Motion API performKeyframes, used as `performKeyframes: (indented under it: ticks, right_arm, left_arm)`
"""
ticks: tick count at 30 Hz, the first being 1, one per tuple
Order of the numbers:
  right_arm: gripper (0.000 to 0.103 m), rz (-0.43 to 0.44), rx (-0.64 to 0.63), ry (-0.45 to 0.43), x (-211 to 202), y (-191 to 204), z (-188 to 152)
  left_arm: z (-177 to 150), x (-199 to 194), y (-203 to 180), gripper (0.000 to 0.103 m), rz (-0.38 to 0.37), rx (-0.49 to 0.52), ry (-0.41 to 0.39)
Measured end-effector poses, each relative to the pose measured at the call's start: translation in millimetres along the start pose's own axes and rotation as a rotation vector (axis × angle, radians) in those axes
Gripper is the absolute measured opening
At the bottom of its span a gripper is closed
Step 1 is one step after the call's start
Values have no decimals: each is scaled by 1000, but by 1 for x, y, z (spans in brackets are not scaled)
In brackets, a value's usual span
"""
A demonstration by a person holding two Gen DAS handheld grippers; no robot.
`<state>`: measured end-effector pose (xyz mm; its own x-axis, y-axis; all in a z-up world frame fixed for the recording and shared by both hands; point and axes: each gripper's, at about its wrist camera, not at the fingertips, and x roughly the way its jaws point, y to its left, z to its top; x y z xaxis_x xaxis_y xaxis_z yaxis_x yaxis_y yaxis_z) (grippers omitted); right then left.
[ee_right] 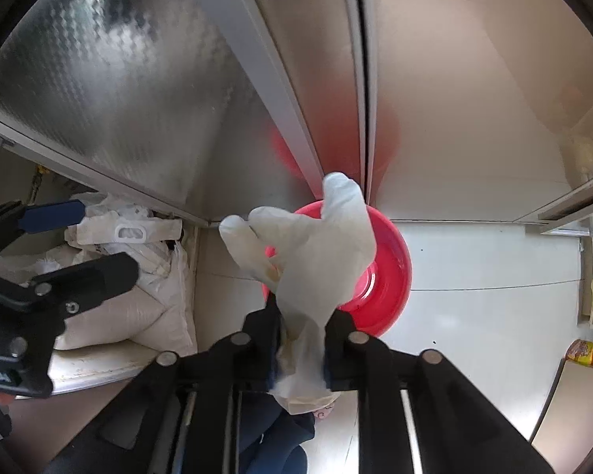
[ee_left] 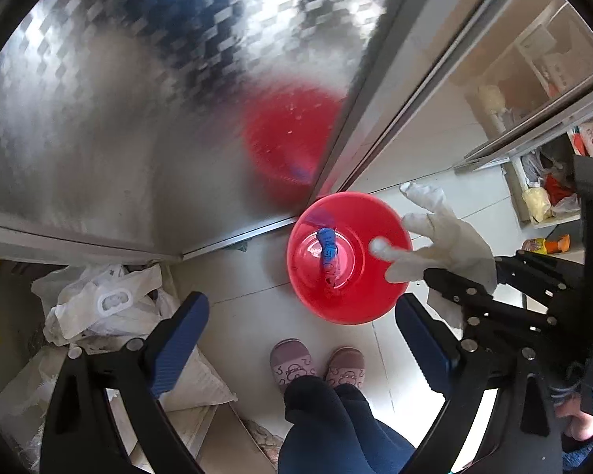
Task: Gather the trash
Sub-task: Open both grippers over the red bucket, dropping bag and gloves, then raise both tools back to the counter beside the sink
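A red bucket (ee_left: 348, 256) stands on the white floor (ee_left: 435, 158), right by the corner of a shiny metal cupboard (ee_left: 138, 98). Inside the bucket lies a blue wrapper (ee_left: 328, 252).

The right tool (ee_right: 302, 339) points down over the bucket. Its two black sides sit close together with the cuff of a white glove (ee_right: 308, 245) between them. The glove sticks out past the tips, and its floppy fingers hang over the bucket's rim. In the left view the same glove (ee_left: 446, 241) reaches over the right edge of the bucket.

The left tool (ee_left: 300, 339) points straight down at the floor. Its blue pads (ee_left: 178, 339) stand far apart and nothing is between them. Under it you can see the person's two pink slippers (ee_left: 316, 363) and dark trousers.

White plastic bags (ee_left: 102, 304) lie piled on a low shelf to the left of the bucket.
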<state>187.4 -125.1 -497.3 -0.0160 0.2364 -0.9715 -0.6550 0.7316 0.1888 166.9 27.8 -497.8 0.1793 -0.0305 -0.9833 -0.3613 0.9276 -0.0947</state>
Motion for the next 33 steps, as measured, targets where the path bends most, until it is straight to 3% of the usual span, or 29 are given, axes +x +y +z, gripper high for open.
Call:
performKeyframes:
  ticks: [3, 4, 5, 10, 14, 22, 27, 29, 33]
  right_arm:
    - [39, -7, -20, 11, 4, 1, -1]
    - [57, -16, -32, 20, 7, 1, -1]
    - [68, -23, -42, 18, 7, 3, -2]
    - [81, -11, -50, 16, -23, 8, -12]
    - [81, -24, -40, -16, -71, 11, -18]
    - [91, -82, -28, -159, -239, 28, -20]
    - [91, -141, -27, -280, -335, 49, -13]
    - [91, -151, -25, -338, -370, 60, -12]
    - [94, -159, -37, -452, -430, 80, -12]
  left_arm:
    - [-3, -4, 0, 95, 13, 8, -22]
    - [-5, -7, -1, 95, 26, 12, -31]
    - [-6, -10, -2, 94, 35, 10, -35]
    - [-14, -44, -7, 94, 49, -10, -44]
    - [-15, -96, -17, 95, 40, 11, -76]
    - [-13, -246, -47, 95, -45, 109, -205]
    - [-12, -346, -50, 95, -90, 134, -338]
    - [-12, -382, -48, 95, -68, 112, -389]
    - [-17, -445, -45, 95, 53, 125, -497]
